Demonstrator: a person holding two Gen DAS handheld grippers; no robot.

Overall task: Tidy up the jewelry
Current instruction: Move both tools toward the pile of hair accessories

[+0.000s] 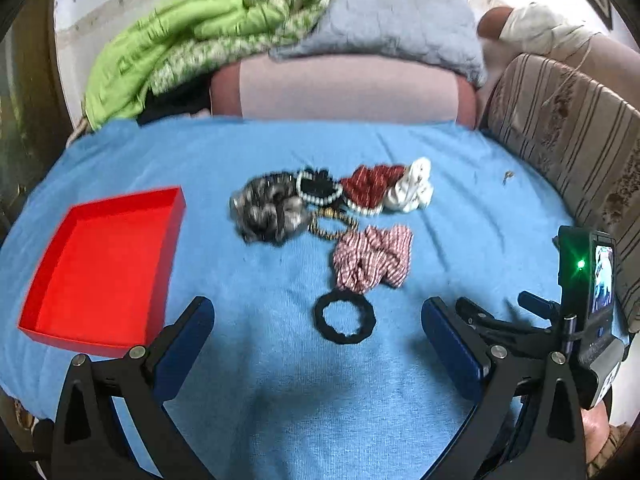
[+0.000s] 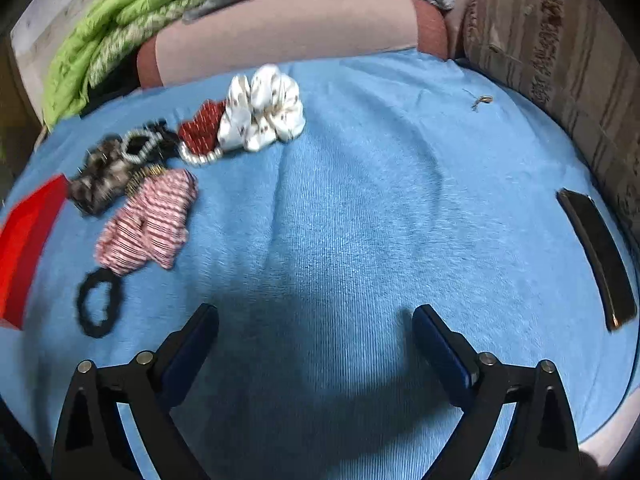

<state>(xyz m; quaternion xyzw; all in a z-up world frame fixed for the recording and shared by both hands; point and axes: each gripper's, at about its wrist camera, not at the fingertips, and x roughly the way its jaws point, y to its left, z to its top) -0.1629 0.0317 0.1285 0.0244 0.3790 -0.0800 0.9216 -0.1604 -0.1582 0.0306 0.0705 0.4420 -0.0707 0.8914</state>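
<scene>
Starting with black hair tie (image 1: 345,318) is advised: left gripper (image 1: 318,334) and right gripper (image 2: 316,338), wide open and empty; red tray (image 1: 52,316) lies left.

red tray (image 1: 108,264), blue cloth (image 1: 280,380), black hair tie (image 1: 345,319), seemingly pink-striped scrunchie (image 1: 372,258)

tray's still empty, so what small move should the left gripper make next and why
Probably ease the left gripper down over the black hair tie: it lies nearest, right between the open fingers, apart from the pile, and the red tray is empty.
</scene>
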